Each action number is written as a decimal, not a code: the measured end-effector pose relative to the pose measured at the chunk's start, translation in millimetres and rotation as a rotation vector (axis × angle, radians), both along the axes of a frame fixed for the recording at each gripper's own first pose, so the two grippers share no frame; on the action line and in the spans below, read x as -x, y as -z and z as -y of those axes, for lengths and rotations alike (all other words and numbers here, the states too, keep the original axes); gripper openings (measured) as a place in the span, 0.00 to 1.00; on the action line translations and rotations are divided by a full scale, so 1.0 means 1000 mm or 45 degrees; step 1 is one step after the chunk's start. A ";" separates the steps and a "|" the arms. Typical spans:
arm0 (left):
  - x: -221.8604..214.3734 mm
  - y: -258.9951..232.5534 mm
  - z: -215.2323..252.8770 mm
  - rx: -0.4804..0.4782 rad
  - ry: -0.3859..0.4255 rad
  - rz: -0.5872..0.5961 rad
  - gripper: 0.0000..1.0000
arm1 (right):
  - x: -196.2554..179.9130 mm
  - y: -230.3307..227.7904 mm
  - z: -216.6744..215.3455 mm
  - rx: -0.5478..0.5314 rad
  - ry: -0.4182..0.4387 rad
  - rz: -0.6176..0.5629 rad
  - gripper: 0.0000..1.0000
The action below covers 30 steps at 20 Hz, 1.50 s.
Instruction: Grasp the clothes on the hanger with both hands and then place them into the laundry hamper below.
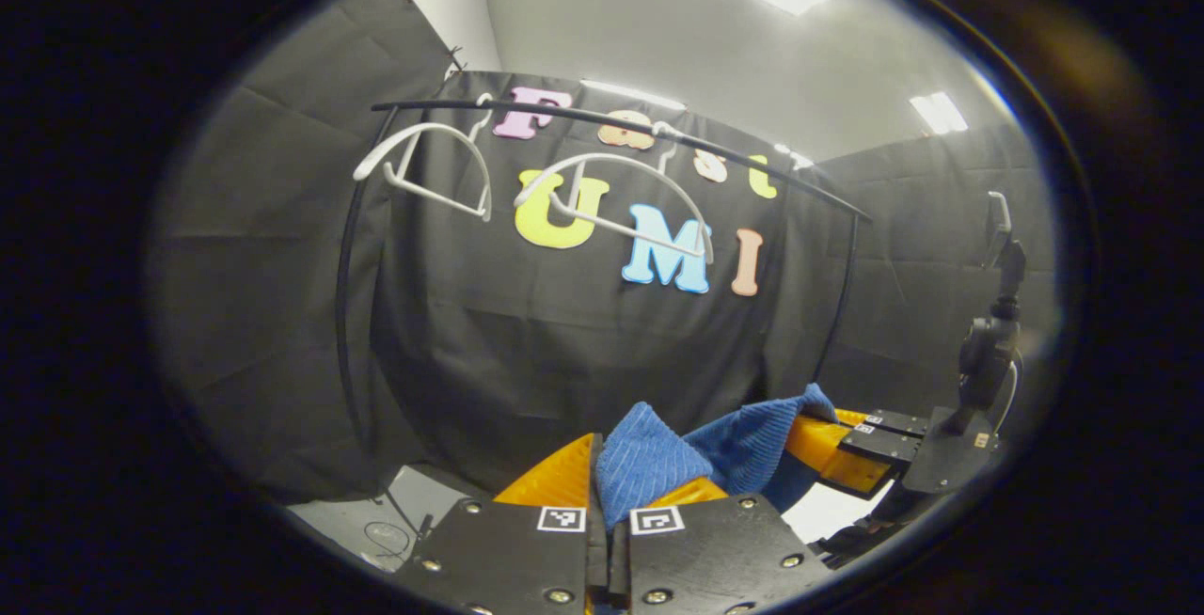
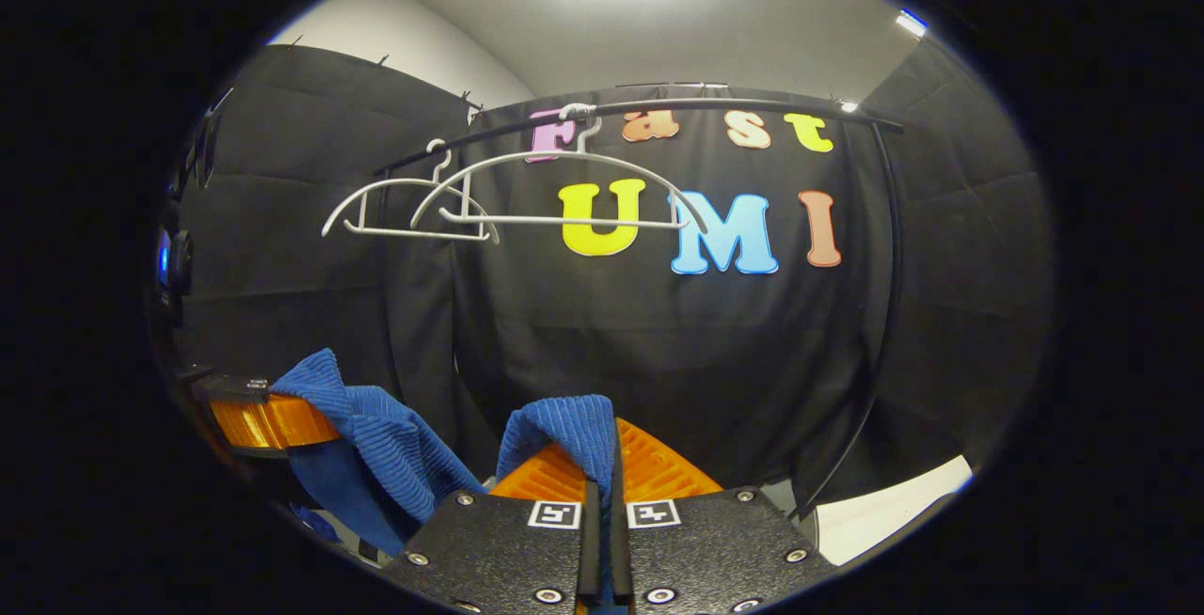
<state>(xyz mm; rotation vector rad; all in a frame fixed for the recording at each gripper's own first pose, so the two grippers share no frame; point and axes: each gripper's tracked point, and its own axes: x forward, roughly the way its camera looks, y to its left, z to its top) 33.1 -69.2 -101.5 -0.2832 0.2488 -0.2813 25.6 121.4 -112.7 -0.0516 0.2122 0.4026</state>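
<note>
Both grippers point level toward the black rail (image 2: 658,107), where two bare white hangers (image 2: 527,192) hang at 11 o'clock. The left gripper (image 1: 609,493) and right gripper (image 2: 602,479) each pinch the blue ribbed cloth (image 1: 696,455) between closed orange fingers (image 2: 658,469); square coded markers sit behind.

Cloth (image 1: 649,460) pinched between my left gripper (image 1: 609,479) fingers, stretching rightward to my right gripper (image 1: 847,450). Above, behind: two hangers (image 1: 428,168) side by side on rail (image 1: 658,135), before booth wall.
</note>
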 end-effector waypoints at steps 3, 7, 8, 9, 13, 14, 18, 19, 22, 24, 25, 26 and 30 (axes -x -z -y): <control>0.014 0.039 0.002 -0.023 -0.009 -0.068 0.02 | 0.011 0.040 0.006 0.051 -0.001 -0.091 0.04; 0.026 0.094 0.005 -0.075 -0.002 -0.177 0.02 | 0.025 0.087 0.009 0.127 -0.016 -0.204 0.04; 0.028 0.107 0.006 -0.089 0.004 -0.205 0.02 | 0.028 0.096 0.010 0.145 -0.019 -0.227 0.04; 0.030 0.119 0.005 -0.100 0.009 -0.231 0.02 | 0.032 0.105 0.012 0.160 -0.020 -0.249 0.04; 0.045 0.169 -0.001 -0.151 0.015 -0.350 0.02 | 0.046 0.141 0.018 0.219 -0.021 -0.343 0.04; 0.047 0.181 -0.002 -0.169 0.016 -0.383 0.02 | 0.046 0.149 0.019 0.233 -0.016 -0.363 0.05; 0.059 0.227 -0.003 -0.229 0.029 -0.520 0.07 | 0.054 0.186 0.024 0.277 -0.013 -0.470 0.05; 0.065 0.237 -0.003 -0.246 0.032 -0.549 0.07 | 0.056 0.194 0.023 0.291 -0.013 -0.494 0.05; 0.077 0.264 -0.002 -0.306 0.060 -0.645 0.05 | 0.064 0.216 0.030 0.322 -0.011 -0.576 0.07; 0.083 0.274 -0.003 -0.335 0.077 -0.678 0.06 | 0.070 0.228 0.035 0.334 0.002 -0.626 0.08; 0.084 0.276 -0.002 -0.337 0.090 -0.688 0.06 | 0.073 0.233 0.036 0.340 0.007 -0.647 0.10; 0.085 0.279 -0.004 -0.349 0.087 -0.698 0.08 | 0.076 0.236 0.037 0.346 0.009 -0.666 0.11; 0.081 0.275 -0.012 -0.346 0.054 -0.692 0.48 | 0.081 0.237 0.040 0.367 0.007 -0.691 0.42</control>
